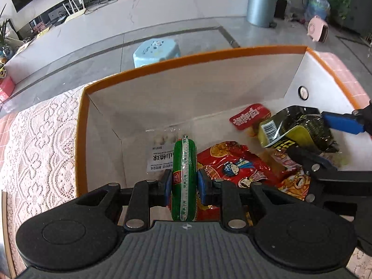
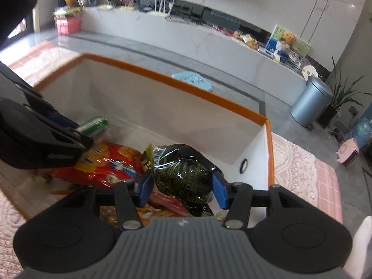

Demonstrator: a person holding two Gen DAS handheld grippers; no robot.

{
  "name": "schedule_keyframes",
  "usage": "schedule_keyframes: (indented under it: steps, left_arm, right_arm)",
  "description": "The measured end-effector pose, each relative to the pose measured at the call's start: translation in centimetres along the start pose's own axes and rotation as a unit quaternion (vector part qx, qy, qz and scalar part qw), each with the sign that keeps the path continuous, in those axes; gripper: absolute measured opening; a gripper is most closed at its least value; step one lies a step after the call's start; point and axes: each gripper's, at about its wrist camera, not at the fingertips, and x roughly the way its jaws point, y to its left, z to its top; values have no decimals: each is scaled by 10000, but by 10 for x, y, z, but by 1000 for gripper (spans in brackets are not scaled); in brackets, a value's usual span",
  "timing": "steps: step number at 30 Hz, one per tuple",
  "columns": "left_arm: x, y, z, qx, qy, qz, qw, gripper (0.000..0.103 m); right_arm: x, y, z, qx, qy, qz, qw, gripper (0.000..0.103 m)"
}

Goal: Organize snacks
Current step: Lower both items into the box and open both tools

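A lace cloth (image 1: 39,134) covers the table at the left; on it stands the orange-rimmed box (image 1: 80,125); inside, a white-labelled clear bag (image 1: 160,153) lies by the left wall; the left gripper (image 1: 184,184) clamps a green sausage (image 1: 183,174) upright over the red snack bag (image 1: 232,162); further right lies a red-labelled packet (image 1: 250,116); the right gripper (image 2: 183,189) has its blue pads closed against a black-and-yellow packet (image 2: 183,176), held inside the box near its right wall.
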Motion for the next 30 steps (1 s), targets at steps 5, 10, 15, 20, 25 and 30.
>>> schedule_keyframes:
  steps: [5, 10, 15, 20, 25, 30]
  left_arm:
    - [3, 1, 9, 14, 153, -7, 9999, 26]
    - [-1, 4, 10, 9, 34, -8, 10000, 27]
    - [-11, 5, 8, 1, -170, -10, 9999, 35]
    - [-24, 2, 6, 14, -393, 3, 9992, 64]
    - [-42, -1, 5, 7, -577, -66, 9983, 78]
    - [-62, -7, 4, 94, -453, -75, 9989, 81]
  right_arm:
    - [11, -1, -2, -46, 308, -70, 9995, 52]
    - [16, -3, -4, 11, 448, -64, 9990, 53]
    - [8, -4, -5, 1, 387, -78, 9992, 55]
    - [-3, -2, -5, -127, 282, -160, 9994, 58]
    - [-22, -1, -5, -145, 144, -189, 9996, 73]
    - [-46, 0, -4, -173, 108, -100, 9997, 88]
